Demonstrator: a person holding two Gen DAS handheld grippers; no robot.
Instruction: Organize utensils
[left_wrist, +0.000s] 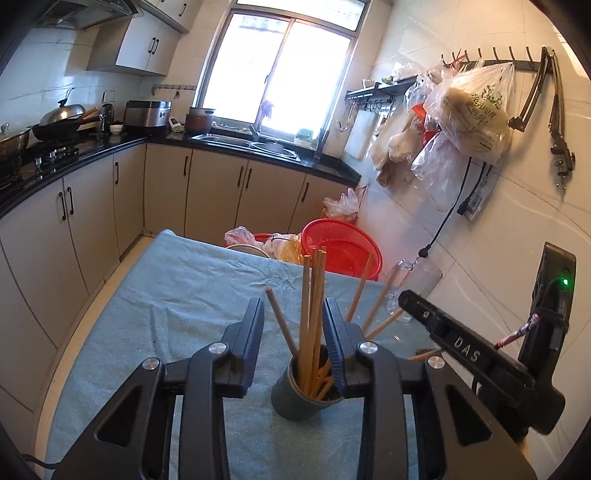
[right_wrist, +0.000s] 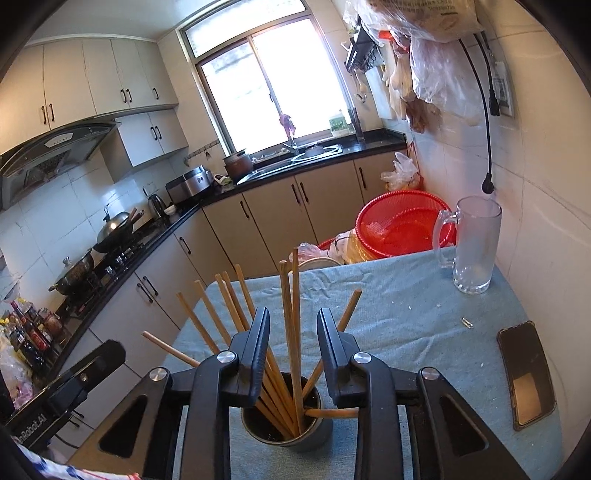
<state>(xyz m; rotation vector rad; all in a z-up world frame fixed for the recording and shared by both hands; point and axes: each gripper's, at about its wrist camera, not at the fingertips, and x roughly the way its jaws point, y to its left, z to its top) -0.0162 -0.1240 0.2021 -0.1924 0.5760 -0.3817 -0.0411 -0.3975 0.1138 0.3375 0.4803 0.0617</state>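
Black fingers (left_wrist: 255, 332) with blue pads, silver screws.

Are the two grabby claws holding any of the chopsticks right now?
No, nothing is held. The left gripper and the right gripper are both open around the chopsticks, which stand loose in the dark cup. No fingers pinch them.

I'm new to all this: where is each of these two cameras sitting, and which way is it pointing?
Left wrist: sits on the left gripper, looking along its open fingers over the dark cup of chopsticks toward the window; the right gripper shows at right.
Right wrist: sits on the right gripper, looking along its open fingers at the same cup and chopsticks; the left gripper shows at lower left.
Shared: cup, chopsticks, glass mug, red basket, blue-grey cloth.
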